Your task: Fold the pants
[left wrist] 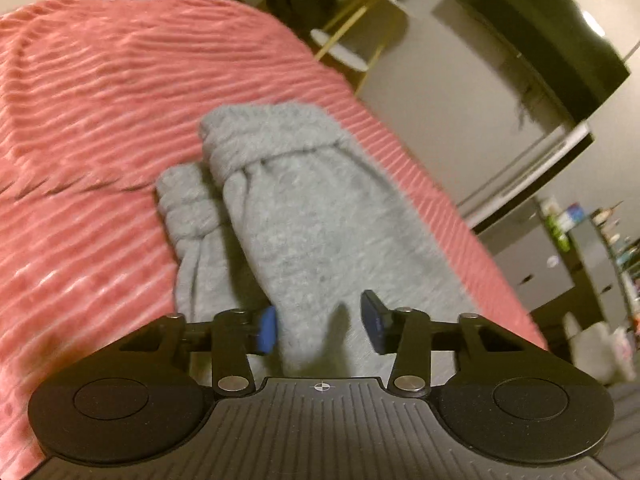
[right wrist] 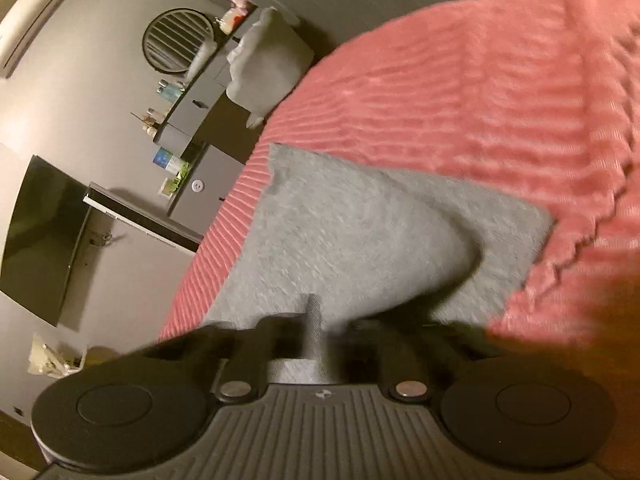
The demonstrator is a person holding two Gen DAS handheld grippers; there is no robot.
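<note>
While its blue-padded fingers (left wrist: 267, 330) stand apart with nothing pinched between them, the left hand-held gripper (left wrist: 320, 330) hovers just over the near end of the grey pants (left wrist: 316, 216), which lie on a bed under a ribbed pink blanket (left wrist: 100, 100). No earlier picture shows how the jaws came to that gap; the cloth sits below and ahead of them, not in their bite. Beyond the gripper's tips the pants run away toward the far edge of the bed, the legs doubled alongside each other and the gathered, elasticated ends bunched farthest from the tool.

From the right hand-held gripper (right wrist: 316, 332), the same grey pants (right wrist: 360, 240) spread ahead as a broad flat panel with a soft raised ridge just to the right of the tips. Its jaws are pressed together; blur hides whether a fold of cloth is caught in them, though a dark strip rises from between the fingers.

By its look the garment is thick fleece or knit: light, limp, not fragile, and grippy enough to hold. It should sag and trail if lifted at one point, so the likely sound holds are the layered edges or corners nearest each tool, pinched through all thicknesses, one hold per hand to keep the fold square. The plush blanket beneath may drag at the cloth.
</note>
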